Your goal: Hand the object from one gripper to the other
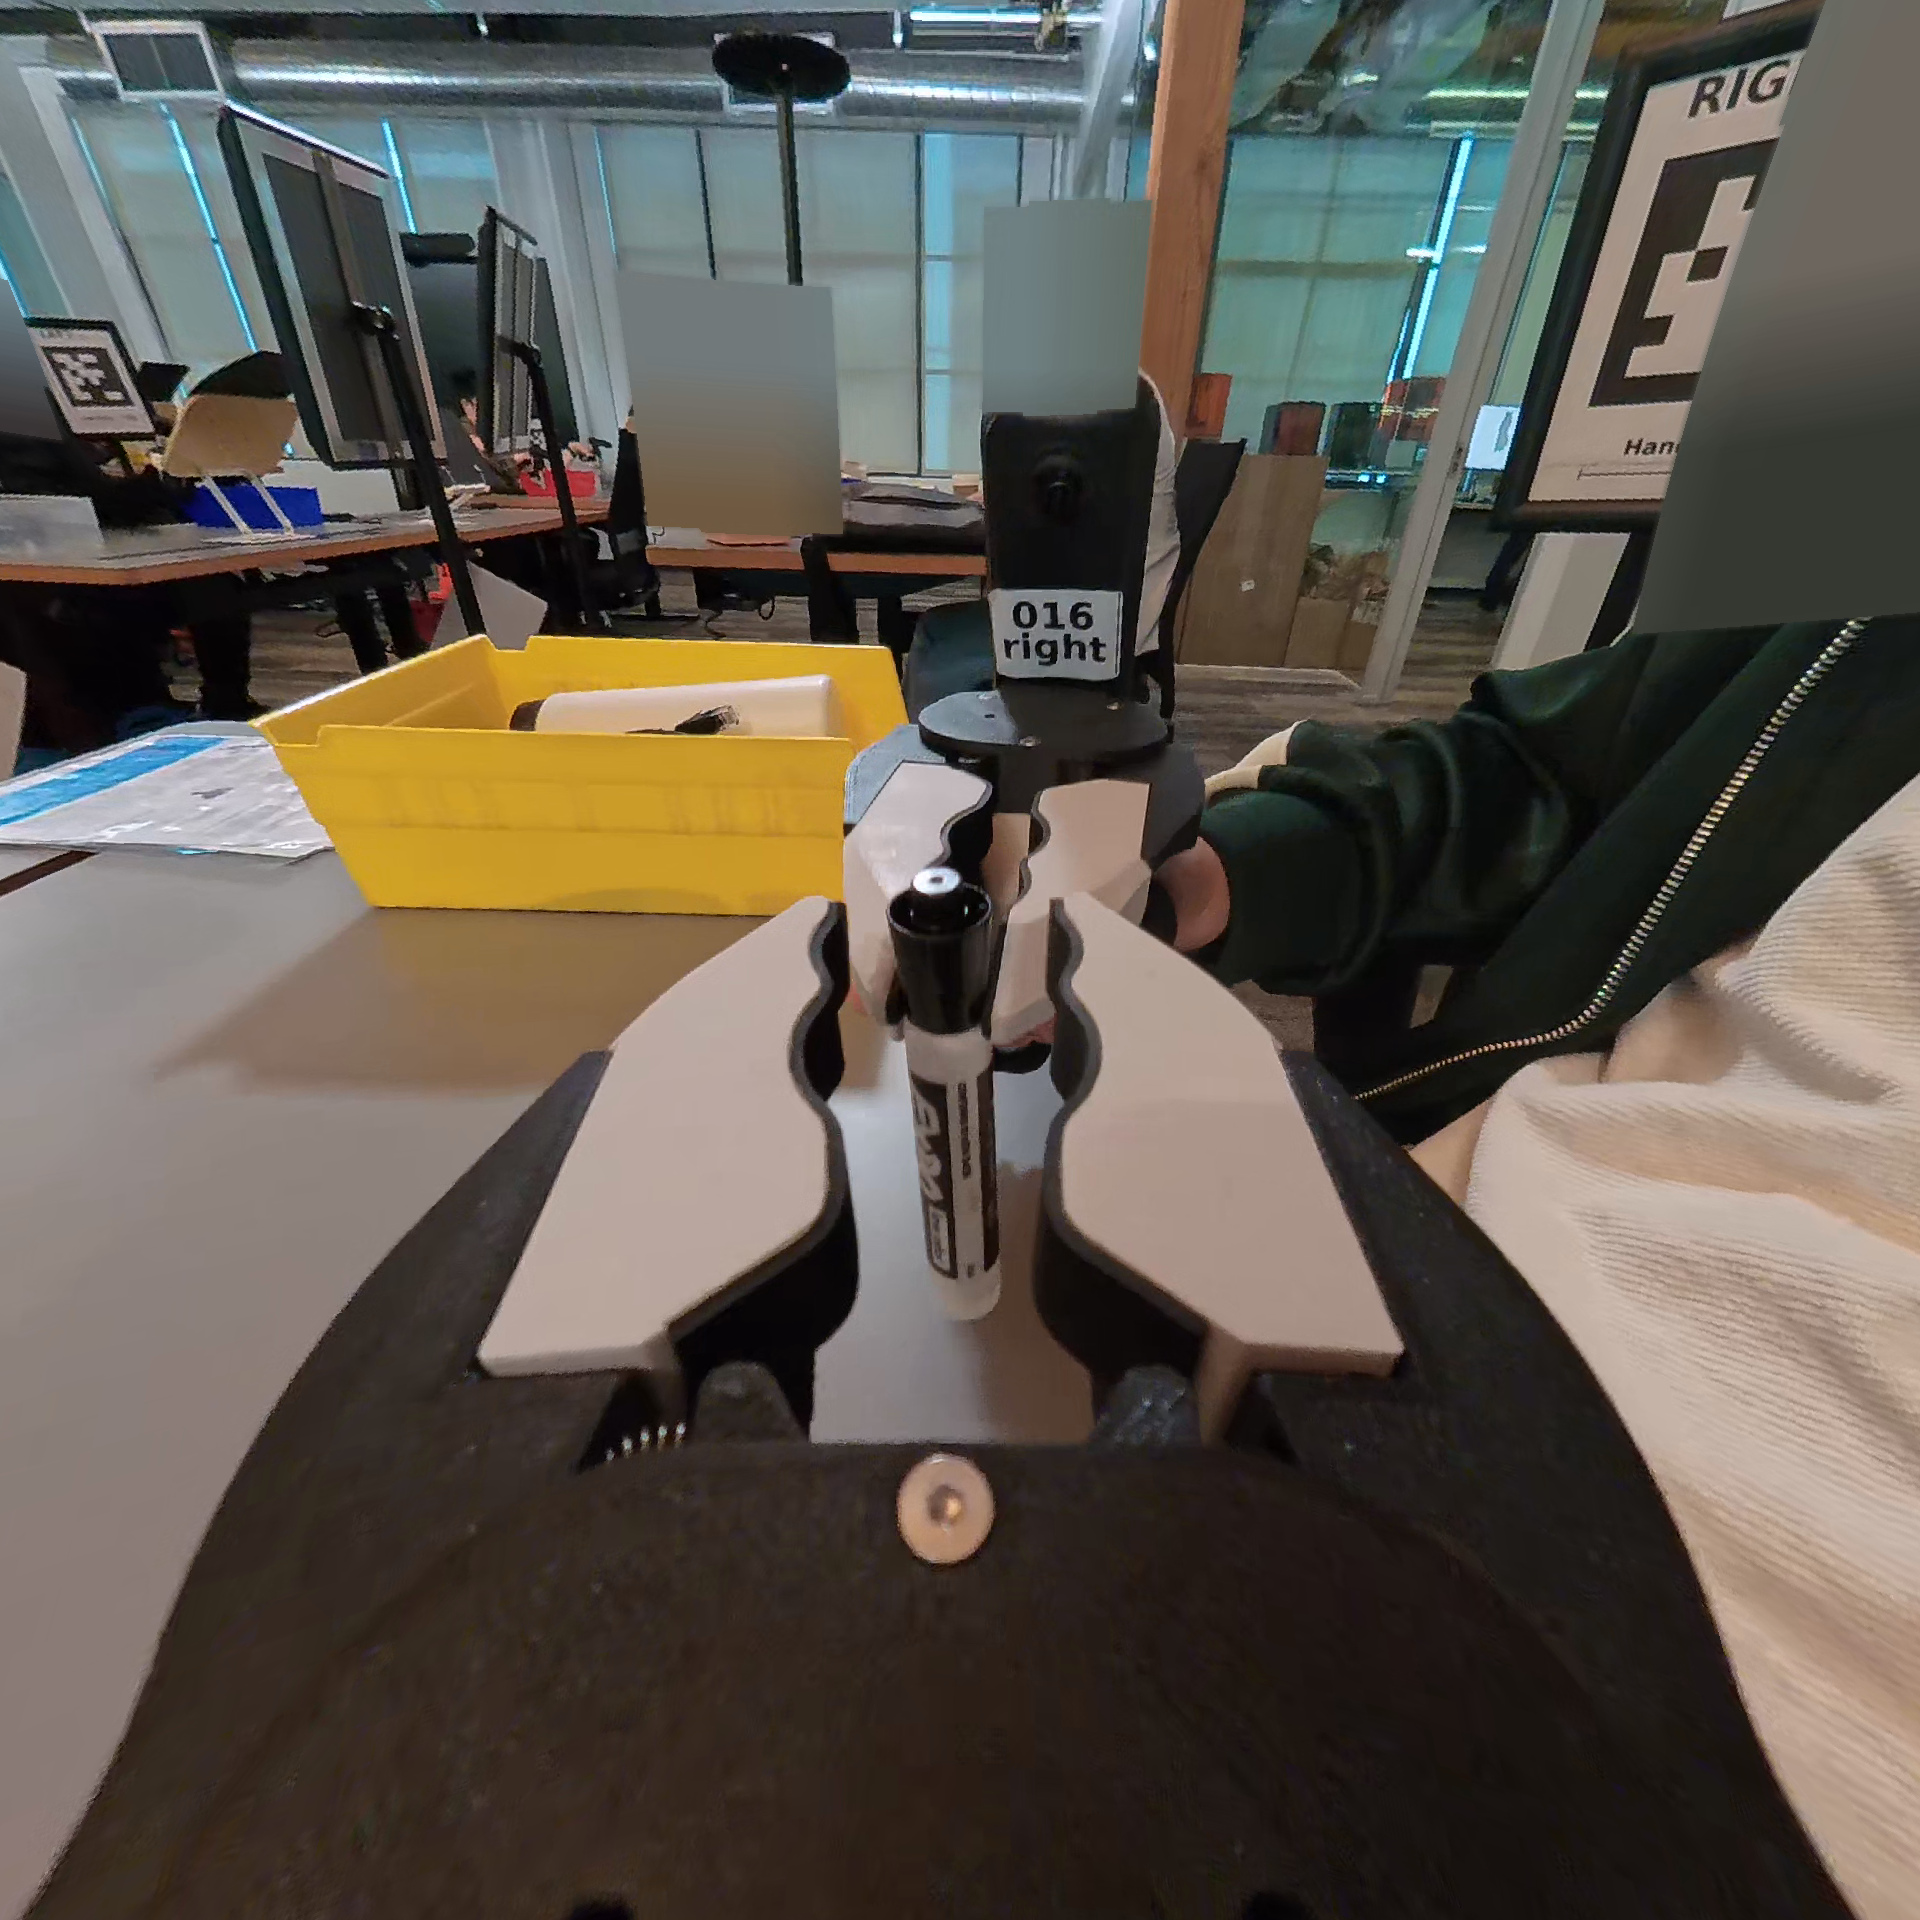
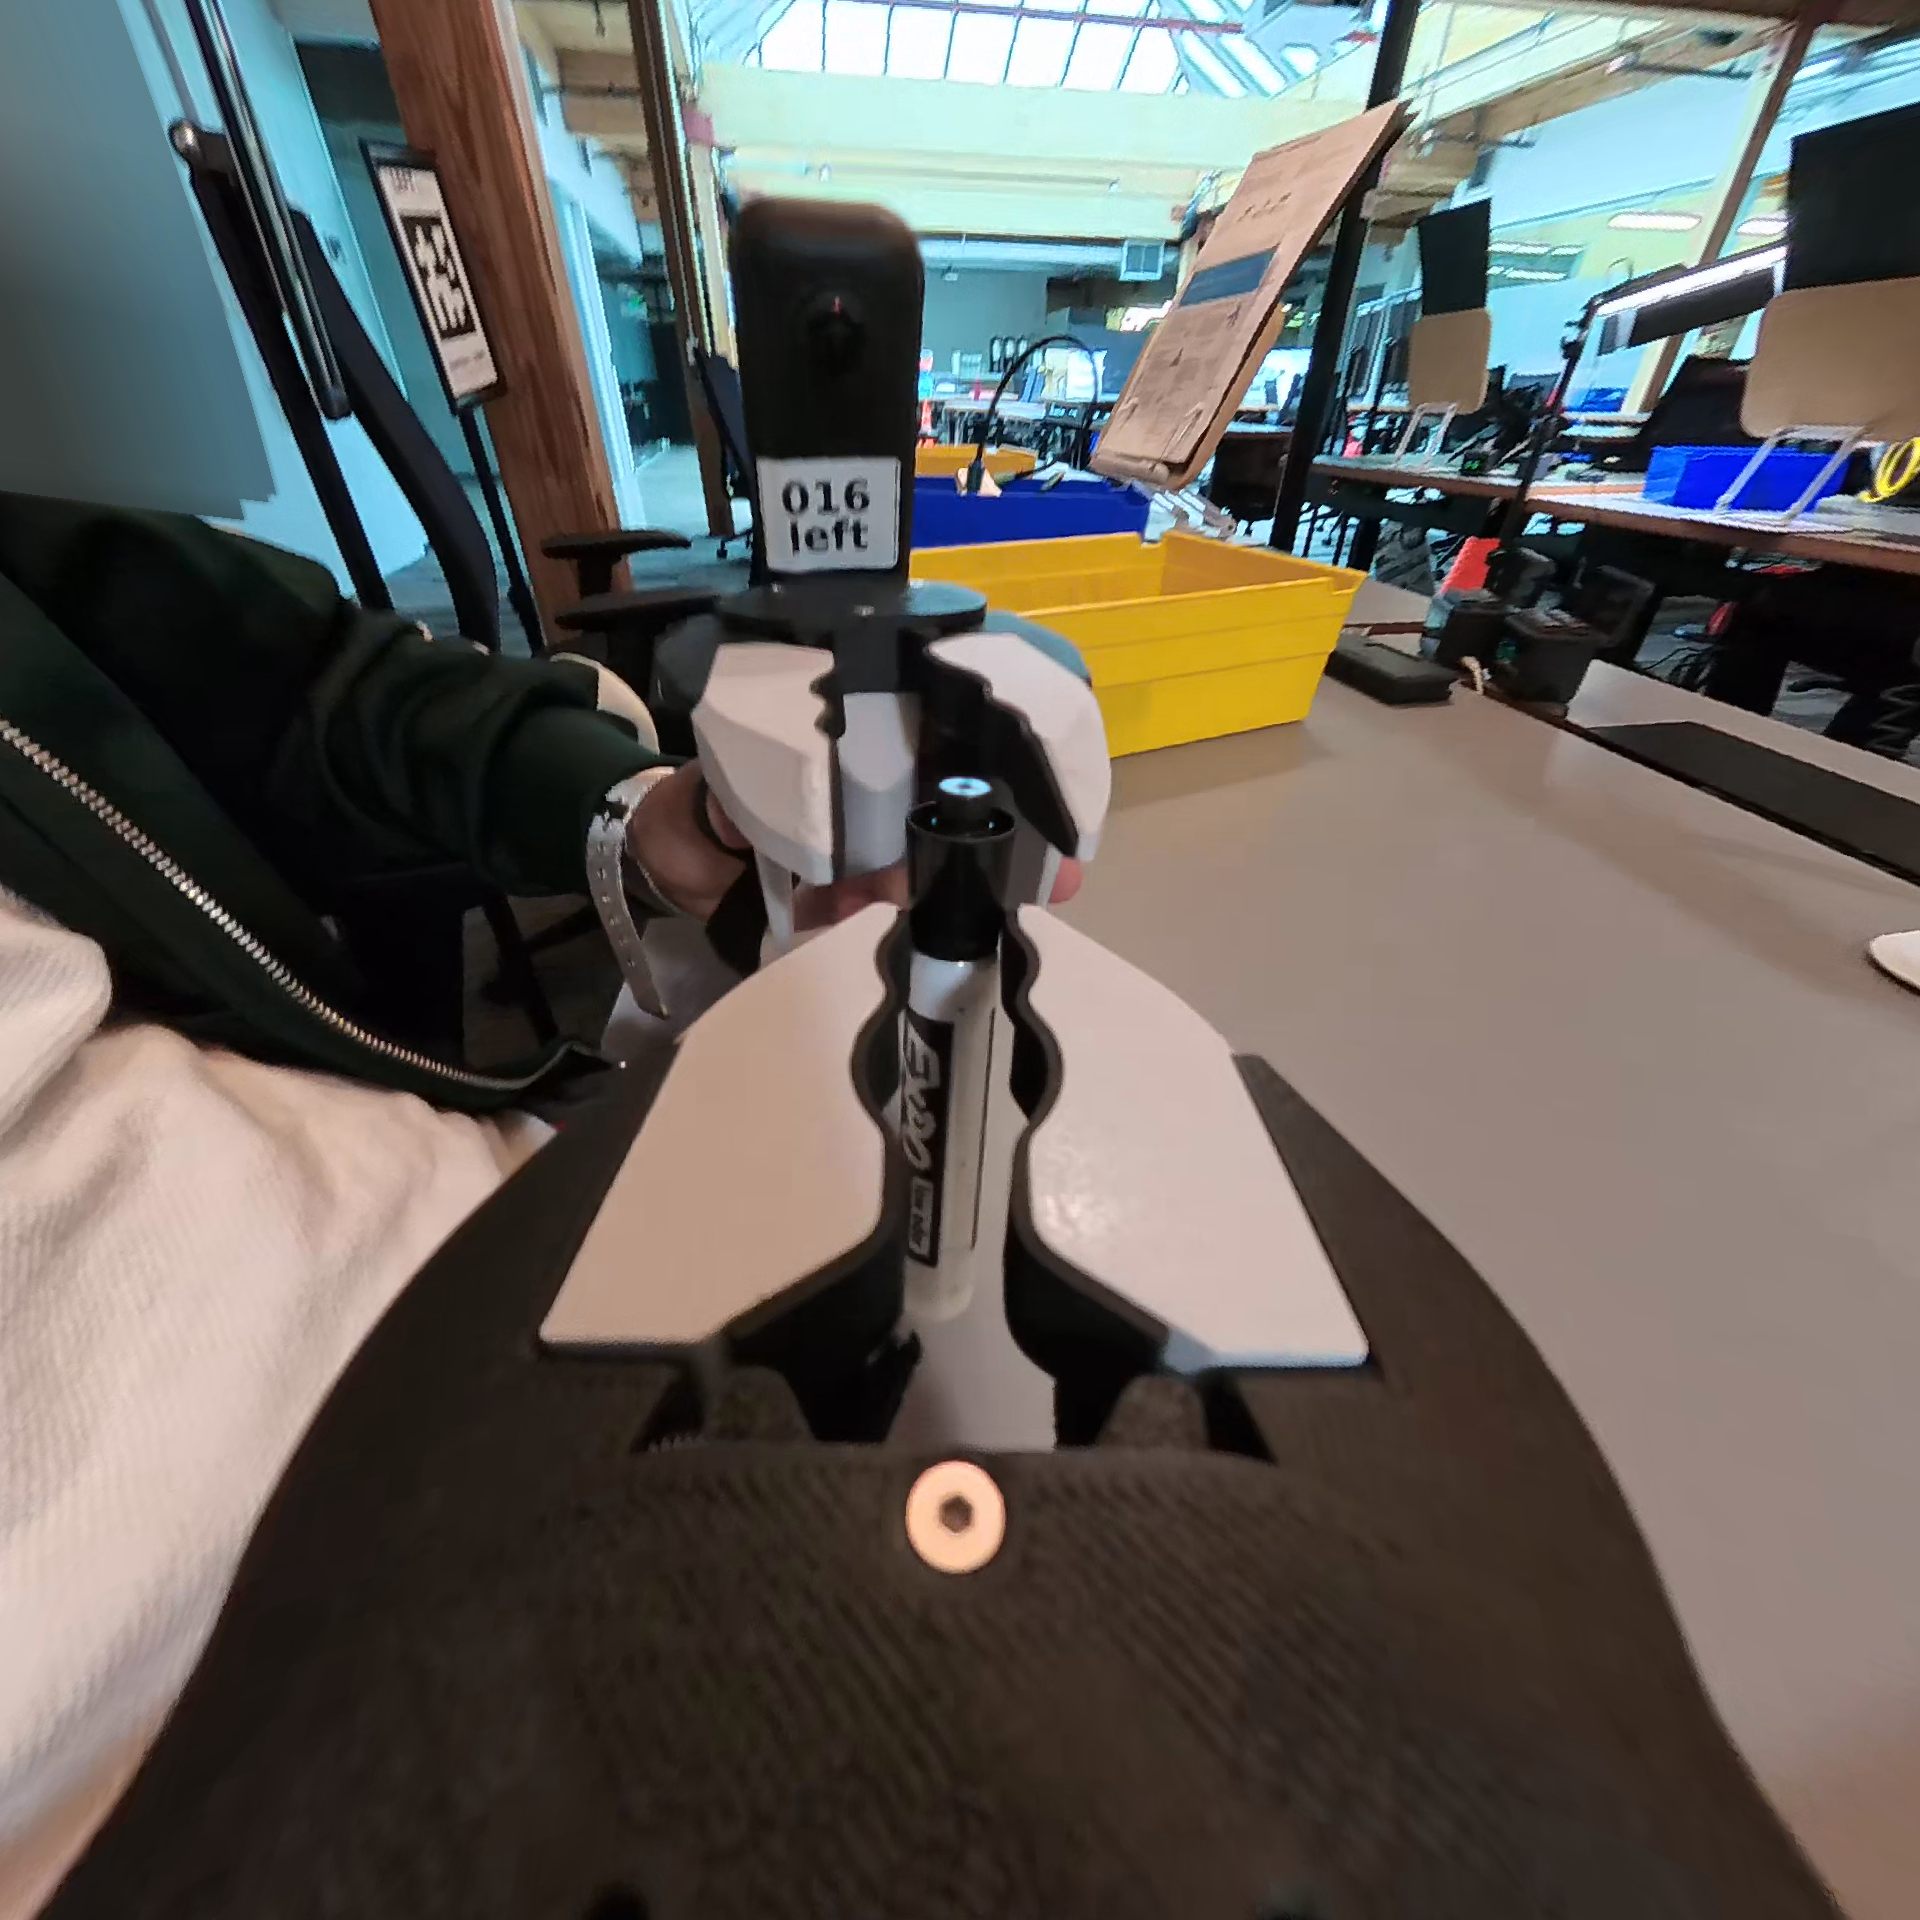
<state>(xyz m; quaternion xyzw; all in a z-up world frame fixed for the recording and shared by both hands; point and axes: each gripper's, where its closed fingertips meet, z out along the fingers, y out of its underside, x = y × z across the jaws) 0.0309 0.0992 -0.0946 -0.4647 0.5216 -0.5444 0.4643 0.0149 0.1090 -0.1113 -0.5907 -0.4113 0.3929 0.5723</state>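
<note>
Marker upright, black cap up, white barrel hanging down between both pairs of fingers, clear above the worktop.

My right gripper is pinched on it near the fingertips, about where the cap meets the barrel.

My left gripper is spread wide. The marker sits in the gap, touching neither finger.

Handling, as I judge it: light, stiff, no risk of crushing. The plastic is smooth and round, so it may swivel or slide in a loose pinch.

Best hold for the left is the barrel, just below the right fingers and square across it. Close firmly before the right lets go.
</note>
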